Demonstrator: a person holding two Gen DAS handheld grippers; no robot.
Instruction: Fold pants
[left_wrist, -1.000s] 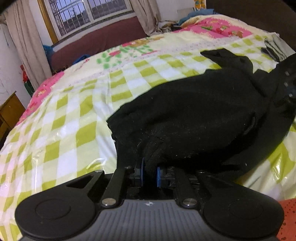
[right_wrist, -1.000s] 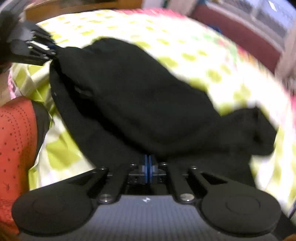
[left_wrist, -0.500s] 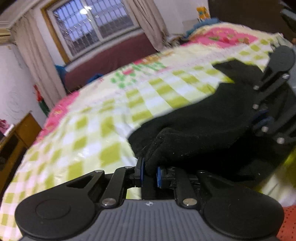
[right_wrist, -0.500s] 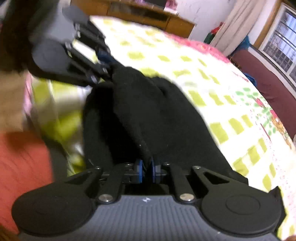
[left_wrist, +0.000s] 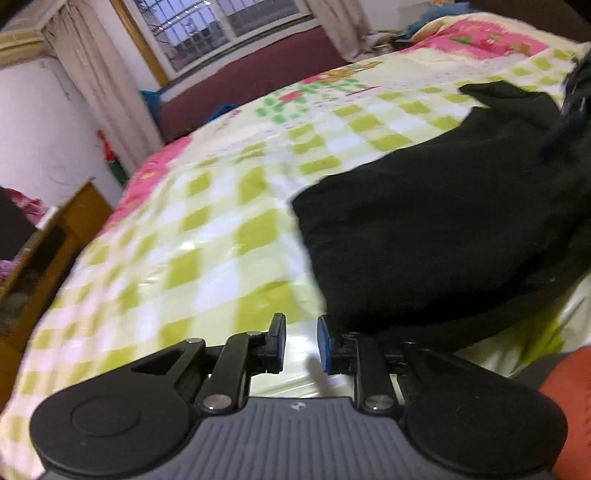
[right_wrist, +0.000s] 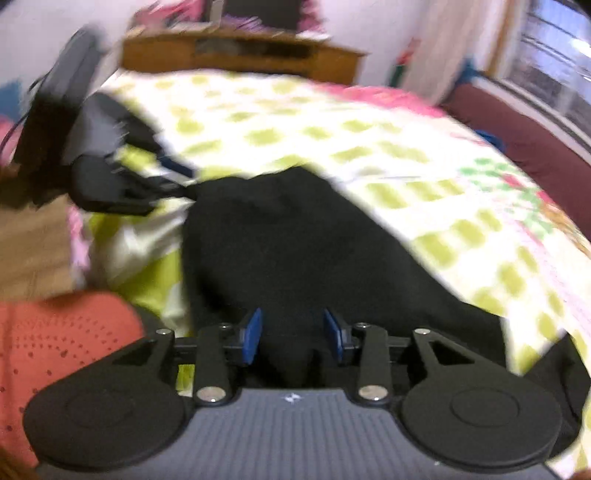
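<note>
Here, the left tongs (left_wrist: 299, 341) and right tongs (right_wrist: 293, 336) stood spread, having released the black pants (left_wrist: 443, 240) pinched half a second earlier. The pants lay folded on the checked bed (left_wrist: 221, 240); this fold appeared complete.

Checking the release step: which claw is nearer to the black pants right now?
Right. The right claw is open with the black pants between its fingers; the left claw is open over the checked bedspread, just beside the pants' edge.
</note>
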